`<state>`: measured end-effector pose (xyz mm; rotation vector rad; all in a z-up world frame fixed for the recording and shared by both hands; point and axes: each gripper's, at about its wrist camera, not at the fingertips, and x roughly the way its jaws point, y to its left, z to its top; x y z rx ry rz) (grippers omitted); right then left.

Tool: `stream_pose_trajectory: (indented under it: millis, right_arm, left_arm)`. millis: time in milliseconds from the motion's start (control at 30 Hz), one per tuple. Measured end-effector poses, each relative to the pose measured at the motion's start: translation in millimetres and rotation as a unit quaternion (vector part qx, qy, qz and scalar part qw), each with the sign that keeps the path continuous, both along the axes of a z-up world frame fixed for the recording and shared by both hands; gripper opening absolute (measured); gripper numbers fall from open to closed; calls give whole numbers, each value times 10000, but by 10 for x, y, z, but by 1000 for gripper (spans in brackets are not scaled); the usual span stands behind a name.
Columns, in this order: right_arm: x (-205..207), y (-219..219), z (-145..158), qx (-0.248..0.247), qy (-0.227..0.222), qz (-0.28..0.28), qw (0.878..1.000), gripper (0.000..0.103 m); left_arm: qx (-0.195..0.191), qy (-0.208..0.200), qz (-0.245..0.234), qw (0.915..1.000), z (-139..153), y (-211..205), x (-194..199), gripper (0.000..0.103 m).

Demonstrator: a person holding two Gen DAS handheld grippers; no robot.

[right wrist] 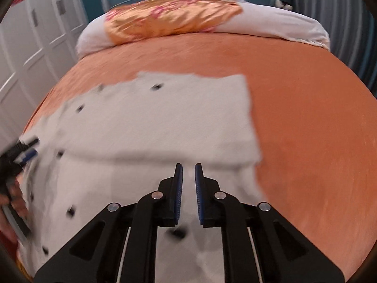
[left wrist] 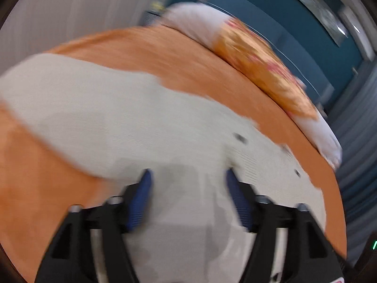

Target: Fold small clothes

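Folding in progress, judged from the lie of the cloth. A white garment (right wrist: pixel 150 122) with small dark marks lies on an orange bedsheet (right wrist: pixel 306 118), its far part flat and squared, with a straight right edge and a crease running left to right across it just beyond the right gripper (right wrist: pixel 188 168). One fold thus appears made; the near part, under both grippers, is rumpled and unfolded, so further folds and smoothing seem to remain.

Right gripper: jaws nearly pressed together, a narrow gap showing between the blue pads (right wrist: pixel 179 188). White cloth fills the view beneath and between them, but whether a layer is pinched cannot be told.

Left gripper (left wrist: pixel 188 174): jaws spread wide, nothing between the pads; the garment lies below and beyond them, not gripped. In the right-wrist view it shows at the garment's left edge, held by a hand (right wrist: pixel 14 200).

A pillow (right wrist: pixel 282 23) with patterned orange cloth (right wrist: pixel 169 18) draped on it lies at the far end, well apart.
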<state>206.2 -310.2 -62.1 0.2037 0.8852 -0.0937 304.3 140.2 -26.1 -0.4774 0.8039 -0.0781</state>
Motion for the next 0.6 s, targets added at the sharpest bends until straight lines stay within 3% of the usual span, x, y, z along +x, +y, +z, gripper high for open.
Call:
stream_pose_trajectory:
  millis: [133, 167, 300, 367, 500, 533, 600]
  right_arm:
    - [-166, 395, -234, 113, 176, 381, 9991, 11]
    - [-198, 443, -272, 86, 162, 410, 9990, 16]
    - [-311, 502, -399, 53, -78, 150, 9998, 23]
    - [-295, 437, -429, 278, -92, 83, 9995, 24]
    - [-350, 397, -461, 596, -113, 46, 9981, 24]
    - [-360, 410, -463, 588, -117, 39, 9982, 24]
    - [-355, 437, -465, 515, -120, 32, 9986, 25]
  left_arm:
    - [20, 149, 1135, 9934, 80, 1242, -119, 68]
    - [44, 192, 1368, 9904, 86, 1476, -120, 68]
    - [-35, 381, 2153, 9758, 73, 2433, -32, 68]
    - [-147, 507, 2432, 9685, 18, 2765, 75, 68]
    - [-768, 717, 2630, 9591, -222, 3097, 230, 65]
    - [-698, 714, 2669, 9585, -242, 3096, 279, 61]
    - [-469, 750, 2625, 9609, -224, 3072, 354, 39]
